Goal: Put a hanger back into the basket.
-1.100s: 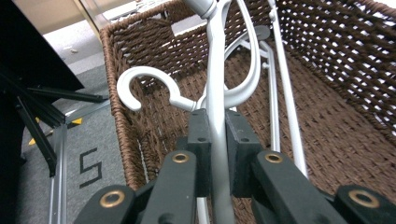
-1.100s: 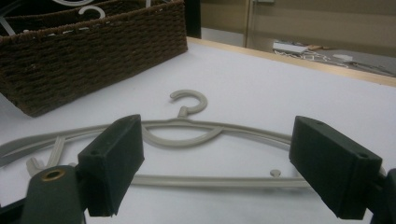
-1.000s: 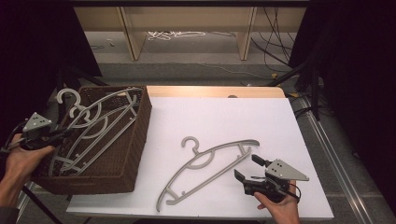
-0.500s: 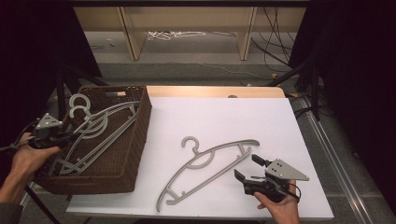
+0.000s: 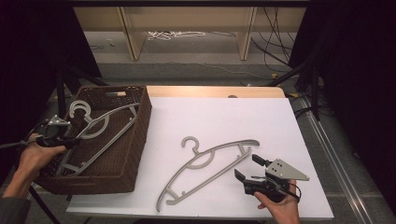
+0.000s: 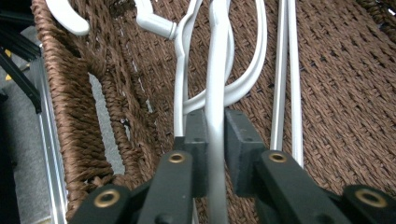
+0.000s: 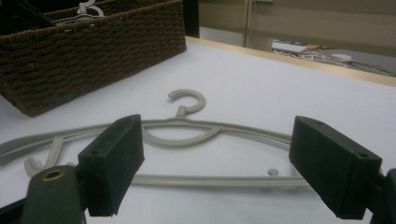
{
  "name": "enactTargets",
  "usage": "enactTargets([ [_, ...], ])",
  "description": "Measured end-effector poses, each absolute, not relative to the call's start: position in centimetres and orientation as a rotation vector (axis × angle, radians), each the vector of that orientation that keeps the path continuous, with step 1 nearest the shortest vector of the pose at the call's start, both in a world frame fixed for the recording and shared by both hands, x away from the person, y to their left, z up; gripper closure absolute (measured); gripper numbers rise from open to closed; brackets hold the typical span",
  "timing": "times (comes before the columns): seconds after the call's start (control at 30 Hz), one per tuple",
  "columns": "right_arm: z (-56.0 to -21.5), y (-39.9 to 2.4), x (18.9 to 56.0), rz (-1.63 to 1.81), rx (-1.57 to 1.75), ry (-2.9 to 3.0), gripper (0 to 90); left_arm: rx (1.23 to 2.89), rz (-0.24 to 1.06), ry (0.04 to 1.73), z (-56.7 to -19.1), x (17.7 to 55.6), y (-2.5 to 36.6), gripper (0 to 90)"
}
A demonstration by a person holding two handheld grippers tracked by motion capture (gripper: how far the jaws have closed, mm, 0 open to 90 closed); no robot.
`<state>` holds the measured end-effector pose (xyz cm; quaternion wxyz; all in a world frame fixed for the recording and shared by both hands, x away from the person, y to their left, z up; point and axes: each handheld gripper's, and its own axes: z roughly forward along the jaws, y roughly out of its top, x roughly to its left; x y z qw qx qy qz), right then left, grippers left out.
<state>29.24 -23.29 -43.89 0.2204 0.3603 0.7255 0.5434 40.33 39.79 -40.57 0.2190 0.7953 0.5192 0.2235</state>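
Observation:
A brown wicker basket (image 5: 137,135) stands at the table's left with pale hangers lying in it. My left gripper (image 5: 74,139) reaches into it from the left; its jaws have just been opening, and the arm of a white hanger (image 6: 218,70) still sits between the pads, which touch it on both sides (image 6: 215,135). A second white hanger lies under it on the basket floor (image 6: 336,93). A grey hanger (image 5: 210,161) lies flat on the white tabletop. My right gripper (image 5: 246,166) rests open just right of it, its jaws framing the hanger (image 7: 187,128) without touching it.
The basket wall (image 7: 93,51) rises left of the grey hanger. A wooden strip (image 5: 215,91) borders the white board's far edge. Beyond it lie the floor, shelf legs and cables. A metal rail (image 5: 336,154) runs along the table's right side.
My left hand has brought the white hanger down from above the basket rim into the basket. The right gripper and the grey hanger have stayed put.

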Motion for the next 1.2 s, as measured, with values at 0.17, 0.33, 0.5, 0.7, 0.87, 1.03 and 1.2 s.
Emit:
enactTargets([
  [0.17, -43.7, -23.6, 29.1, 1.463, 1.005, 2.016, 18.8, 2.112, 0.661, 1.443, -39.3, 39.8, 39.3, 58.2],
  [0.33, -43.8, -23.4, 29.2, 1.496, 1.002, 2.002, 18.8, 1.989, 0.681, 1.421, -37.3, 38.9, 38.4, 44.6],
  [0.5, -43.7, -23.5, 29.2, 1.489, 1.006, 2.008, 18.8, 1.843, 0.688, 1.371, -35.9, 37.8, 36.0, 37.7],
  [0.7, -43.7, -23.5, 29.1, 1.489, 1.003, 2.000, 18.8, 1.777, 0.654, 1.285, -34.7, 36.8, 32.7, 33.5],
  [0.87, -43.7, -23.5, 29.1, 1.487, 1.010, 1.999, 18.8, 1.740, 0.624, 1.221, -34.1, 36.2, 30.2, 28.5],
  [1.03, -43.7, -23.5, 29.1, 1.489, 0.997, 1.996, 18.8, 1.718, 0.599, 1.161, -34.0, 35.6, 28.0, 23.4],
  [1.2, -43.7, -23.4, 29.1, 1.518, 0.991, 1.996, 18.7, 1.678, 0.566, 1.113, -34.1, 35.0, 26.0, 18.9],
])
